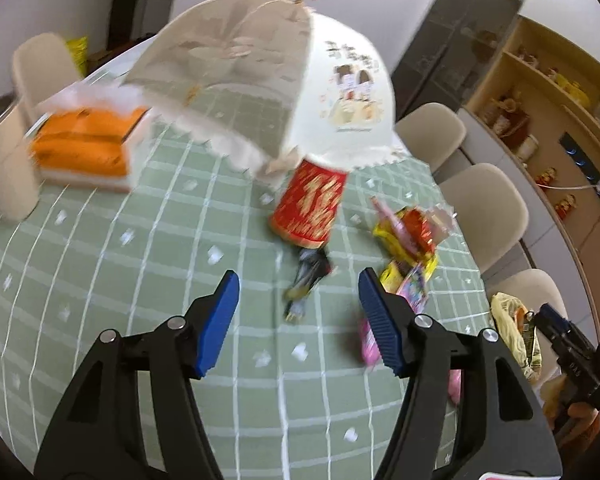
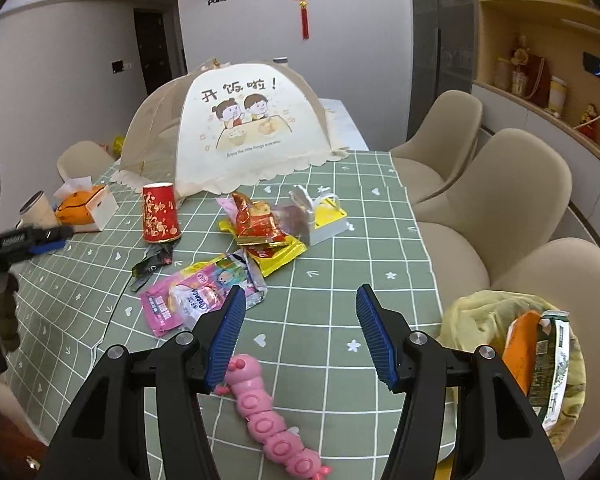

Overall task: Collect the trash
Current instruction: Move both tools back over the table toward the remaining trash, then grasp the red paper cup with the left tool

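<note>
Trash lies on the green checked tablecloth: a red paper cup upside down, a dark wrapper, pink wrappers, a red and yellow wrapper pile and a clear packet on a yellow-white box. A bin with a yellow bag holds packaging at the table's right edge. My left gripper is open above the dark wrapper. My right gripper is open and empty over the cloth, between the pink wrappers and the bin.
A mesh food cover stands at the table's back. An orange tissue box and a beige cup are at the left. A pink caterpillar toy lies near the front. Beige chairs line the right side.
</note>
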A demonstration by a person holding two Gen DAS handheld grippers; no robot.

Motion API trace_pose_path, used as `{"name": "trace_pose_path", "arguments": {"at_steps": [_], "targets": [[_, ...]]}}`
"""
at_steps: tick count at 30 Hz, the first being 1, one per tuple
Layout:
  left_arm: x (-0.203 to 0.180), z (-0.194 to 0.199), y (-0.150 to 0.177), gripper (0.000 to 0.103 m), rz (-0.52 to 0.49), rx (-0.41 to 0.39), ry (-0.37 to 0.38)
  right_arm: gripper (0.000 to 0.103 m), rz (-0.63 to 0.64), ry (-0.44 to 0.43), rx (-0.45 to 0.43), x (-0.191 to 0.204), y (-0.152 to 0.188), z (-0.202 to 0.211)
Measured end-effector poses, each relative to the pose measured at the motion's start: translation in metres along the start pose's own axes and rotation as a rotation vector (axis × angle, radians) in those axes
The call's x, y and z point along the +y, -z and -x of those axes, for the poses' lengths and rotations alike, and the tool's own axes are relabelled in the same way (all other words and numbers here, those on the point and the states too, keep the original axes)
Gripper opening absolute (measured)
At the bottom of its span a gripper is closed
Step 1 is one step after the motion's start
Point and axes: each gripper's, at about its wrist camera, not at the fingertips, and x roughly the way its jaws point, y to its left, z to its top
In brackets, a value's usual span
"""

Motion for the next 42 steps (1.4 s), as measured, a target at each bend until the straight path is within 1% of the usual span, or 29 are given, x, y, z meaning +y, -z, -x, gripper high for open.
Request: {"name": "trace_pose_path", "arguments": {"at_steps": [2,4,5,9,10,13,14,17,18,19,20,23,28,30,32,34,36,38,40,42], "targets": [[-0.008,-0.015,-0.015,0.062,-0.031,-0.001,0.023,0.054,-0.005,-0.002,0.016,0.000,-0.001,-0.006],[-0.017,-0.038,-0.034,0.064,-0.063,0.025,0.037,0.054,-0.009,0.009,0.036,-0.003,-0.002,-0.012],[-0.020,-0.049,-0.042,0.064,-0.073,0.035,0.027,0.054,-0.012,0.010,0.043,-0.004,-0.002,-0.015],[-0.033,-0.095,-0.072,0.064,-0.113,0.052,-0.055,0.054,-0.039,0.013,0.070,-0.018,-0.002,-0.027],[-0.036,-0.106,-0.078,0.064,-0.125,0.057,-0.087,0.054,-0.047,0.011,0.077,-0.022,-0.002,-0.030],[-0.036,-0.133,-0.086,0.064,-0.133,0.073,-0.148,0.054,-0.060,0.006,0.102,-0.033,-0.003,-0.042],[-0.036,-0.142,-0.088,0.064,-0.128,0.089,-0.155,0.054,-0.063,0.000,0.108,-0.035,-0.003,-0.046],[-0.035,-0.152,-0.089,0.064,-0.125,0.100,-0.162,0.054,-0.065,-0.026,0.115,-0.038,-0.008,-0.059],[-0.035,-0.156,-0.089,0.063,-0.129,0.115,-0.168,0.054,-0.059,-0.035,0.117,-0.037,-0.011,-0.065],[-0.034,-0.158,-0.088,0.061,-0.129,0.127,-0.170,0.054,-0.051,-0.042,0.121,-0.035,-0.013,-0.071],[-0.032,-0.160,-0.086,0.054,-0.126,0.142,-0.168,0.054,-0.045,-0.047,0.125,-0.032,-0.015,-0.075],[-0.029,-0.148,-0.082,0.054,-0.100,0.136,-0.147,0.054,-0.018,-0.084,0.143,-0.020,-0.022,-0.092],[-0.014,-0.098,-0.065,0.054,-0.024,0.106,-0.076,0.054,0.041,-0.173,0.190,0.015,-0.024,-0.118],[-0.007,-0.078,-0.056,0.054,-0.010,0.099,-0.067,0.054,0.075,-0.208,0.213,0.032,-0.024,-0.126],[0.001,-0.063,-0.047,0.054,0.004,0.098,-0.080,0.054,0.110,-0.235,0.227,0.047,-0.023,-0.131],[0.013,-0.048,-0.038,0.054,0.031,0.093,-0.113,0.054,0.165,-0.274,0.242,0.070,-0.021,-0.135],[0.026,-0.036,-0.028,0.054,0.061,0.092,-0.152,0.054,0.229,-0.296,0.248,0.090,-0.016,-0.138],[0.037,-0.026,-0.022,0.054,0.100,0.088,-0.163,0.054,0.274,-0.283,0.250,0.105,-0.011,-0.143],[0.046,-0.019,-0.014,0.054,0.139,0.086,-0.150,0.054,0.298,-0.273,0.249,0.118,-0.007,-0.151],[0.048,-0.015,-0.009,0.054,0.145,0.087,-0.148,0.054,0.322,-0.248,0.260,0.125,-0.003,-0.157]]}}
